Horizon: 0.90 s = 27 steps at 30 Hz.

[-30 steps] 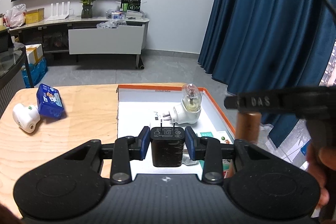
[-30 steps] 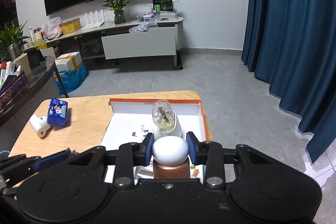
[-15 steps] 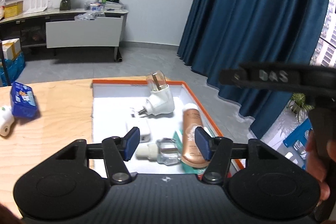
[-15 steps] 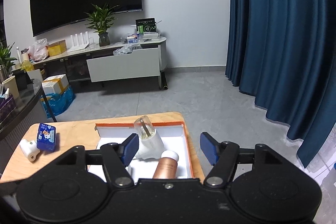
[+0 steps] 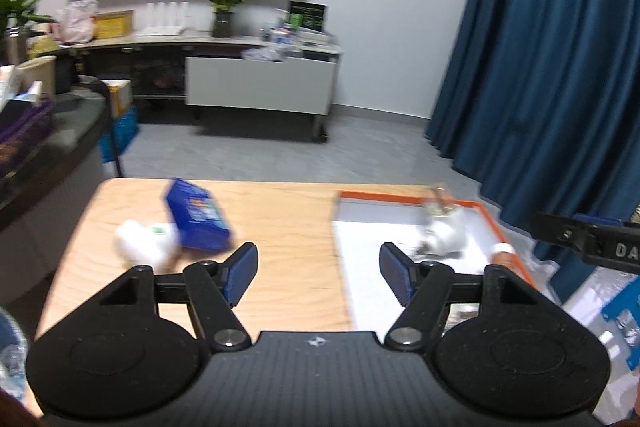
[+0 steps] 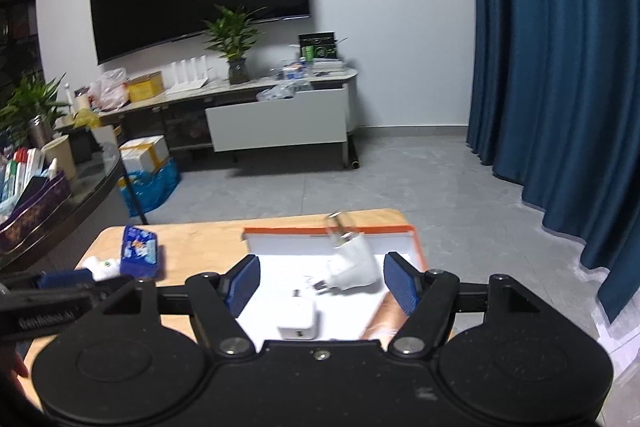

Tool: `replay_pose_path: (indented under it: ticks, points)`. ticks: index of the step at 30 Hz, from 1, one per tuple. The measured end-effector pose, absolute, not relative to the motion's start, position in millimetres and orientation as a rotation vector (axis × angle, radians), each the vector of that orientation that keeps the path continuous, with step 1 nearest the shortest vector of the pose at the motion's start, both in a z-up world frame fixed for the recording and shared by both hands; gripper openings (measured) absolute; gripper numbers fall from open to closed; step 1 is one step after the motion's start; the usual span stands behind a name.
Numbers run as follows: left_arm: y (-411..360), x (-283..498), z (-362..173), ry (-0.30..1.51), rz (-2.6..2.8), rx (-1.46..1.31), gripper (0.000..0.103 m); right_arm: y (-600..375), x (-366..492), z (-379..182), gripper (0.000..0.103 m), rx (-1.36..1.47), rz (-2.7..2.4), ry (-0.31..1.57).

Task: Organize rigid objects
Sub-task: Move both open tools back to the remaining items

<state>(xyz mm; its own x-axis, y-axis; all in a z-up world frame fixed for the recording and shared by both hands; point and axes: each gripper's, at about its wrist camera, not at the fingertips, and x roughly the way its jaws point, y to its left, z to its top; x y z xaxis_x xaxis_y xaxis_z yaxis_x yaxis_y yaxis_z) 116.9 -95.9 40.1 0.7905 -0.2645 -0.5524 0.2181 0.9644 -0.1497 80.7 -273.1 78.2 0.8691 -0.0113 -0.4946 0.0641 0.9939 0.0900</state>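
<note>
My left gripper (image 5: 318, 277) is open and empty above the wooden table (image 5: 280, 211). It points between a blue box (image 5: 196, 217) with a white plug-in device (image 5: 144, 245) to the left and the orange-rimmed white tray (image 5: 486, 217) to the right. My right gripper (image 6: 320, 285) is open and empty above the tray (image 6: 416, 239). In the tray lie a white plug-in vaporizer with a clear bottle (image 6: 352, 263), a white charger cube (image 6: 298, 315) and a copper-coloured bottle (image 6: 384, 319). The blue box (image 6: 139, 255) lies at the left.
A dark counter with boxes (image 6: 44, 203) stands left of the table. A blue curtain (image 6: 560, 67) hangs to the right. A TV console (image 6: 276, 107) stands at the far wall. The table's right edge is just beyond the tray.
Both grippers have let go of their loads, the black charger and the copper bottle, and pulled back and up. The left gripper has swung left toward the blue box.
</note>
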Motion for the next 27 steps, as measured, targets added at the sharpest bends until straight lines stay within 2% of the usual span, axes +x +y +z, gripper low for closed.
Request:
replay_pose_path:
  ticks: [7,21,27]
  points:
    - [-50.3,113.8,38.4,0.613,-0.168,-0.06,0.074,-230.3,92.8,72.4,0.081,0.081,0.045,0.544]
    - [13.7,126.3,19.1,0.666,-0.059,-0.124,0.076,-165.0,113.7,56.9,0.082,0.018,0.151,0.603]
    - [16.4,139.7,2.7,0.661,-0.095,-0.086,0.087,-155.5,123.7,50.8,0.082,0.015,0.163,0.623]
